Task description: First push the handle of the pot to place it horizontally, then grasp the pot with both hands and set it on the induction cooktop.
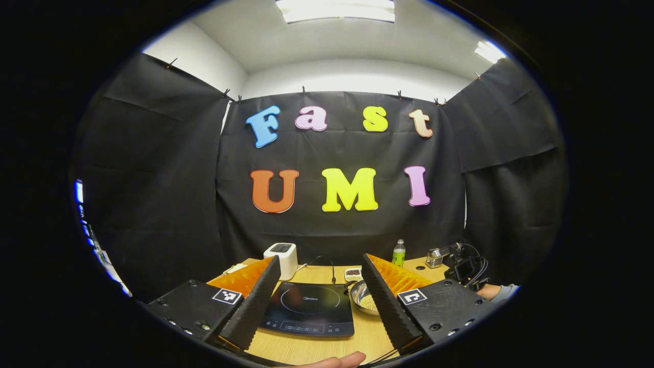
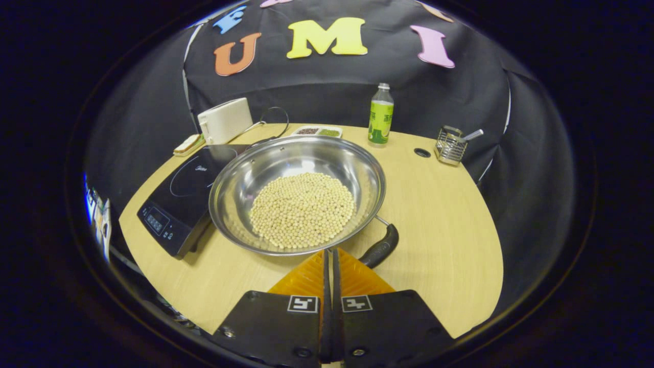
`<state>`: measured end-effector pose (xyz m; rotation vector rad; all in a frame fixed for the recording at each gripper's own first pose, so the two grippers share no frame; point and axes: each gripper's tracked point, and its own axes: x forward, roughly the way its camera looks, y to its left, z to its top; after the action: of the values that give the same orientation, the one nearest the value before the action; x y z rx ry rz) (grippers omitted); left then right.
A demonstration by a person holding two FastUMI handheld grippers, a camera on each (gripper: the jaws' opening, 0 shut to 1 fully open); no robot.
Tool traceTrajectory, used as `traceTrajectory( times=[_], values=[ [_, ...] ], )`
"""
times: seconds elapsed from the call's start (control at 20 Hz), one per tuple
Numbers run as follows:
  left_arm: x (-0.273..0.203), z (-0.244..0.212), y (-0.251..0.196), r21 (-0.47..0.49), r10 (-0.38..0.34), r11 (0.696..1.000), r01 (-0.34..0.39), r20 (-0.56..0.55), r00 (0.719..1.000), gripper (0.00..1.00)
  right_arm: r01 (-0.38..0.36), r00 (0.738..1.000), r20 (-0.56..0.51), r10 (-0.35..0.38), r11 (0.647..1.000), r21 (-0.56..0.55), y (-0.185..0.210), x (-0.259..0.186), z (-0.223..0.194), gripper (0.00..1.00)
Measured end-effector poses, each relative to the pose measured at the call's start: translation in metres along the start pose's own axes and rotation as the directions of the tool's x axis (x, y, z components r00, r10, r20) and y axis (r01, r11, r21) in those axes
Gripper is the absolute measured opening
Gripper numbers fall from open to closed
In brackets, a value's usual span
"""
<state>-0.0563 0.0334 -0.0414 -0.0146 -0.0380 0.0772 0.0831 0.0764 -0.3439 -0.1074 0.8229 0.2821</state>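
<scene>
Right tool (image 2: 329, 255) pressed together, empty, tips just beside pot (image 2: 299, 191) rim, near handle (image 2: 380, 248). Left tool (image 1: 319, 286) spread wide, empty, above bench (image 1: 368, 337).

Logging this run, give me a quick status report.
Left gripper open, off the table. Right gripper shut, empty, by the pot rim. Pot handle still angled; pot beside the induction cooktop.

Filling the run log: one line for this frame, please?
left gripper: open, above table | right gripper: shut, empty, by black handle | steel pot of beans: beside black induction cooktop
</scene>
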Motion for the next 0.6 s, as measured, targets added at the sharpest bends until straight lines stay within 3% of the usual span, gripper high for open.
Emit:
traceTrajectory(
  times=[0.5,0.55,0.6],
  values=[
    [0.009,-0.012,-0.001,0.018,0.006,1.0,-0.005,-0.016,1.0,0.95,0.028,1.0,-0.004,-0.028,1.0,0.007,-0.024,0.006,0.003,0.04],
    [0.01,-0.013,-0.002,0.015,-0.002,1.0,0.002,-0.021,1.0,0.95,0.03,1.0,-0.005,-0.03,0.999,0.011,-0.026,0.007,0.004,0.0],
    [0.01,-0.014,-0.002,0.014,-0.004,1.0,0.005,-0.022,1.0,0.95,0.031,1.0,-0.005,-0.031,0.999,0.014,-0.029,0.008,0.004,0.04]
  ],
)
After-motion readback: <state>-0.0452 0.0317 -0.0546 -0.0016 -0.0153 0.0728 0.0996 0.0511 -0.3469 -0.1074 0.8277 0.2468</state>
